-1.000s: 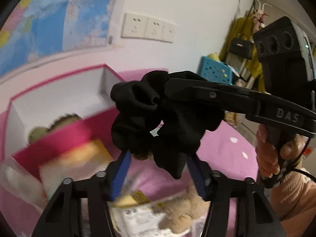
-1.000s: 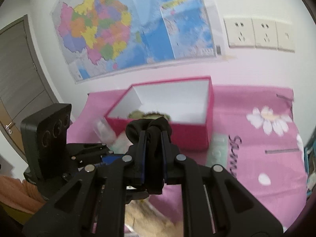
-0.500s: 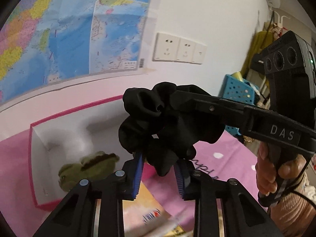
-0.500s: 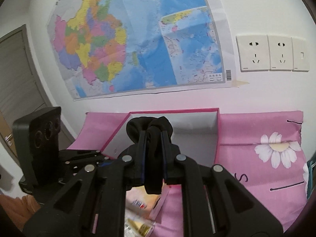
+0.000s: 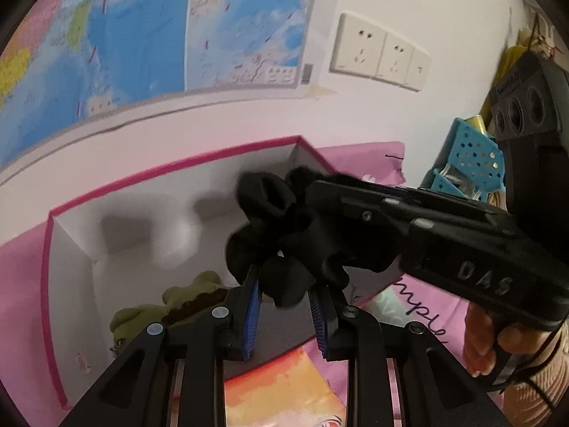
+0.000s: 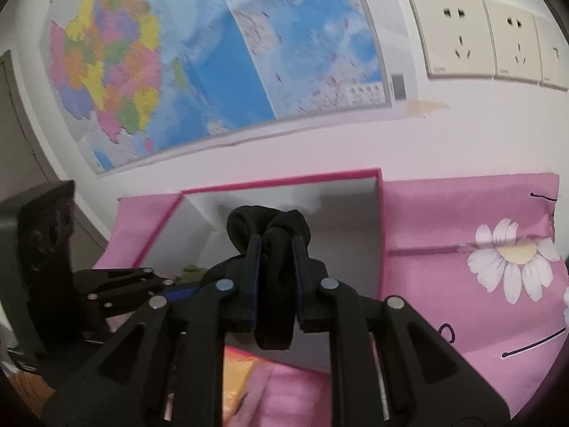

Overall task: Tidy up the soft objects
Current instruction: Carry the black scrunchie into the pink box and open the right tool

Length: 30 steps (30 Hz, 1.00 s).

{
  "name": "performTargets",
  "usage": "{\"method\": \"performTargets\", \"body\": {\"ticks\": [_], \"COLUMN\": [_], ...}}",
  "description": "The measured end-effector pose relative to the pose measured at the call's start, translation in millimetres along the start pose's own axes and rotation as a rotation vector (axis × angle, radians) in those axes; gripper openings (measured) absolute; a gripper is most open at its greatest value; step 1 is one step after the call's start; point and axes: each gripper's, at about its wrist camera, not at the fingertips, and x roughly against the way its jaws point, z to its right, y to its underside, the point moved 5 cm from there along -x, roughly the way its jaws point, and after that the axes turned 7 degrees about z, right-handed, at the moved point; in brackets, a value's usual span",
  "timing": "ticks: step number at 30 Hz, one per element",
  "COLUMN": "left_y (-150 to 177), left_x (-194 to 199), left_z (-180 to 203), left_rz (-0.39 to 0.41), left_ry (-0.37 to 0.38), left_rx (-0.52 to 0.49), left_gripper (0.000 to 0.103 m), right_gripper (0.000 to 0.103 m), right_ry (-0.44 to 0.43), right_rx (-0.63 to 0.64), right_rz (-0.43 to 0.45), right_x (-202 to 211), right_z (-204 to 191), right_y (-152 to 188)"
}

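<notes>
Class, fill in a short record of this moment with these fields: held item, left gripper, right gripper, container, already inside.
held item: black scrunchie, gripped from two sides
left gripper: shut on it
right gripper: jaws have just been opening, scrunchie still between them
container: pink box, open, white inside
already inside: green plush toy

One scrunchie (image 5: 284,242), one box (image 5: 170,174), one green plush (image 5: 170,306).
</notes>
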Motion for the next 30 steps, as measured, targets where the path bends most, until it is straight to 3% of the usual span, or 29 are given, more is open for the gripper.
{"method": "performTargets", "body": {"ticks": [4,7,12,17,22,30], "left_y": [0,-3,-5,2,18,58], "left_x": [6,21,45,68,93,122], "left_z": [-4,-2,2,7,11,11], "left_rz": [0.013,0.057,0.114,0.148,0.177,0.181], "left_ry": [-0.003,-0.013,0.012,0.057,0.106,0.126], "left_rx": [0.023,0.013,0.002,-0.002,-0.007,-0.013], "left_gripper": [0.034,0.041,0.042,0.043,0.049,0.052], "right_gripper": [0.032,0.035,0.035,0.036,0.045,0.053], "right_ry": [0.097,0.109,0.115,0.082,-0.013,-0.112], "right_rx": [0.034,0.032,0.071,0.069,0.032,0.054], "right_rz": [-0.047,-0.035,-0.007,0.005,0.008,-0.050], "right_x": [-10,-2,19,43,75,114], "right_z": [9,14,10,5,-5,-28], "right_y": [10,10,11,16,30,78]}}
